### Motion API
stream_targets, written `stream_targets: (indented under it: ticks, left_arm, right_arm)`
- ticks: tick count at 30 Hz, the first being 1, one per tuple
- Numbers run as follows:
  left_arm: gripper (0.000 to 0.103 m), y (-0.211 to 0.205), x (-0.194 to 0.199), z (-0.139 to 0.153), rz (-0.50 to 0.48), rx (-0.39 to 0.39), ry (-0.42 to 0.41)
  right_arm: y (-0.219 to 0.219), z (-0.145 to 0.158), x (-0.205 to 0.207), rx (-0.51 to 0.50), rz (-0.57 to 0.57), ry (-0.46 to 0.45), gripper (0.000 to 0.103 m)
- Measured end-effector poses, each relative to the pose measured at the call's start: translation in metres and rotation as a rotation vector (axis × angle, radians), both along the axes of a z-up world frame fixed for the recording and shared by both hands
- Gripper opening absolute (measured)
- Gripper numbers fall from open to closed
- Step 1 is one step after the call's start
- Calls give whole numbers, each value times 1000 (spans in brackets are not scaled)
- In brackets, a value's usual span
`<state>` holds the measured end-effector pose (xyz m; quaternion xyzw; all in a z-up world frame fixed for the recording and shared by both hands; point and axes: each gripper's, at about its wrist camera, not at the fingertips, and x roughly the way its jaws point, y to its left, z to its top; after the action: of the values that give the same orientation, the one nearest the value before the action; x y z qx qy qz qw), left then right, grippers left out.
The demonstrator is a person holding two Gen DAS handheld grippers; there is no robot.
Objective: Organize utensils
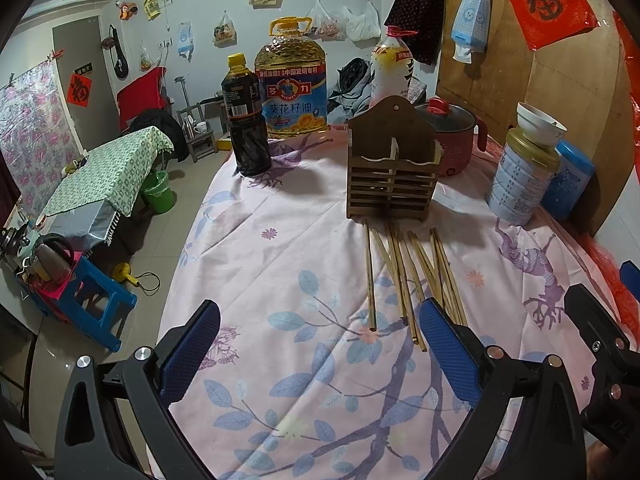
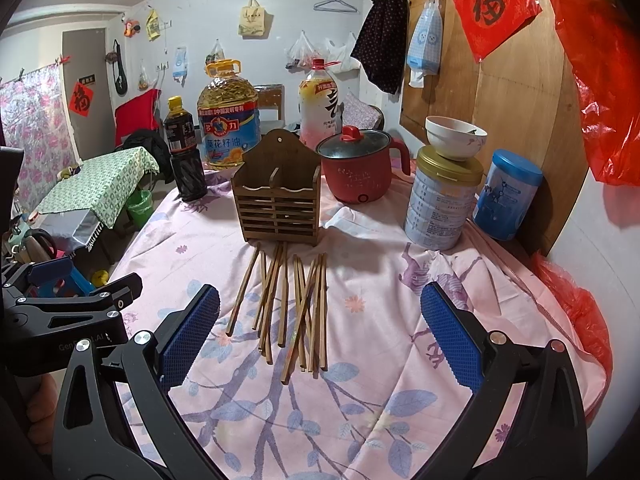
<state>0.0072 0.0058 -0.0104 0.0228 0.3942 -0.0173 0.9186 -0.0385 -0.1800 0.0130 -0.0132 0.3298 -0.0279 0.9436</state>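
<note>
Several wooden chopsticks [image 1: 412, 276] [image 2: 288, 304] lie loose on the pink floral tablecloth, just in front of a slatted wooden utensil holder [image 1: 392, 176] [image 2: 278, 200] that stands upright. The holder's two compartments look empty. My left gripper [image 1: 320, 344] is open, low over the cloth, to the left of the chopsticks' near ends; its right finger [image 1: 448, 344] overlaps them. My right gripper [image 2: 320, 332] is open too, hovering near the chopsticks' near ends with nothing between its fingers. Each gripper shows at the edge of the other's view.
Behind the holder stand a dark sauce bottle [image 1: 244, 120], a big oil jug [image 1: 292, 80], a drink bottle [image 2: 320, 104] and a red electric pot [image 2: 360, 164]. At the right are a tin [image 2: 440, 200] with a bowl [image 2: 456, 138] on it and a blue can [image 2: 508, 196]. The table edge drops off at the left.
</note>
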Motion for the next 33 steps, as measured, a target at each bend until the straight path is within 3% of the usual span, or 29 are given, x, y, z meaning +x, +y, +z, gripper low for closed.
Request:
stream_targets:
  ticks: [33]
  left_arm:
    - [97,3,7,-11,12,8,19]
  right_arm:
    - [-2,-9,8,19,-1,23,97]
